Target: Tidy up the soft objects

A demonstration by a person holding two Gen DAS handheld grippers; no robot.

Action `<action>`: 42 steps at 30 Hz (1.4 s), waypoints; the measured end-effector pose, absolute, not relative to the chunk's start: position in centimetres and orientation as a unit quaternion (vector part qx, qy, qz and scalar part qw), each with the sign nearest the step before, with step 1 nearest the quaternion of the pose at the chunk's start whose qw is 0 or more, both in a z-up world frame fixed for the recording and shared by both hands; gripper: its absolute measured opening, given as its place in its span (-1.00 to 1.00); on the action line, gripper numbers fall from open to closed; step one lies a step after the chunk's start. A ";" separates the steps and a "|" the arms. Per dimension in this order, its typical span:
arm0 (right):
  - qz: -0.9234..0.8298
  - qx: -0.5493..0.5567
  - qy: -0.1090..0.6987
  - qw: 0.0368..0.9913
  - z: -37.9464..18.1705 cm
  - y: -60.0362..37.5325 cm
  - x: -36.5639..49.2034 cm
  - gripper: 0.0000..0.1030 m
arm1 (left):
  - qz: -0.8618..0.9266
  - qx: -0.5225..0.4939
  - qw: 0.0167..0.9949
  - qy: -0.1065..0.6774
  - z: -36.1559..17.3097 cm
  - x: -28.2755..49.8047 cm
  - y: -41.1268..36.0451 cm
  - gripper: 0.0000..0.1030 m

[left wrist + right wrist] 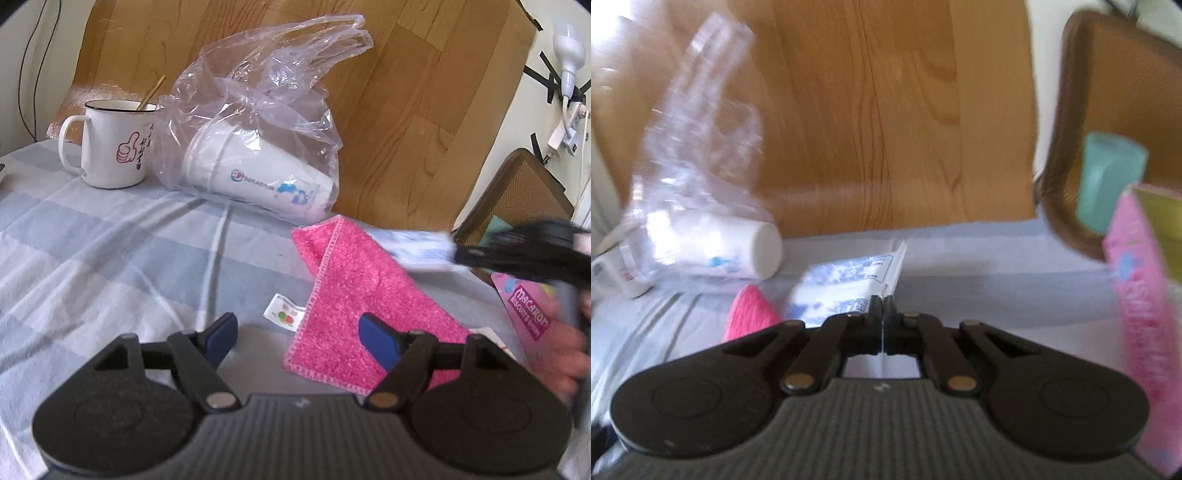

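A folded pink cloth (364, 295) with a white tag lies on the checked grey-blue sheet (110, 258). My left gripper (299, 334) is open, low over the sheet, its right finger above the cloth's near edge. A clear plastic bag (266, 122) holding white paper cups (258, 173) lies behind it. My right gripper (882, 306) is shut on the corner of a blue-and-white printed packet (849, 280) and holds it just above the sheet. The right gripper (458, 254) shows blurred at the right of the left wrist view. The pink cloth's tip (750, 314) shows left of it.
A white enamel mug (114, 144) with a spoon stands at the back left. A wood-grain board (406, 110) leans along the back. A brown chair back (1071, 147) and a pink Macaron box (1145, 314) are at the right, with a teal object (1108, 181) behind.
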State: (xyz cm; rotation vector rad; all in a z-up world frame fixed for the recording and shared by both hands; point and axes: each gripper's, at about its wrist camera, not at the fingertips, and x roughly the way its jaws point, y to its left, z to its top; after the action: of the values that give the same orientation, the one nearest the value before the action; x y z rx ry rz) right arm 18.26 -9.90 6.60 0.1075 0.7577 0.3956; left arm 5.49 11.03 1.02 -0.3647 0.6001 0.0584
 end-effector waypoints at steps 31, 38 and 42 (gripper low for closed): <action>0.219 -0.049 0.294 0.929 1.6 -30.8 -7.7 0.10 | -0.287 0.004 0.877 0.385 0.7 -0.1 -14.1 0.47; 0.218 -0.028 0.237 0.946 3.9 -31.8 -7.6 -0.33 | -0.310 0.014 0.897 0.314 7.0 -0.7 -15.9 0.27; 0.220 0.027 0.191 0.956 6.9 -34.7 -6.0 -0.52 | -0.355 0.001 0.890 0.287 10.6 1.6 -18.2 0.26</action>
State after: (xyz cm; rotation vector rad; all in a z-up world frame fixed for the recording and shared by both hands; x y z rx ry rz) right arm -6.04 -34.73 6.94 0.0541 0.3877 0.4462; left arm 1.61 -18.16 10.58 0.0019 0.5952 -0.7372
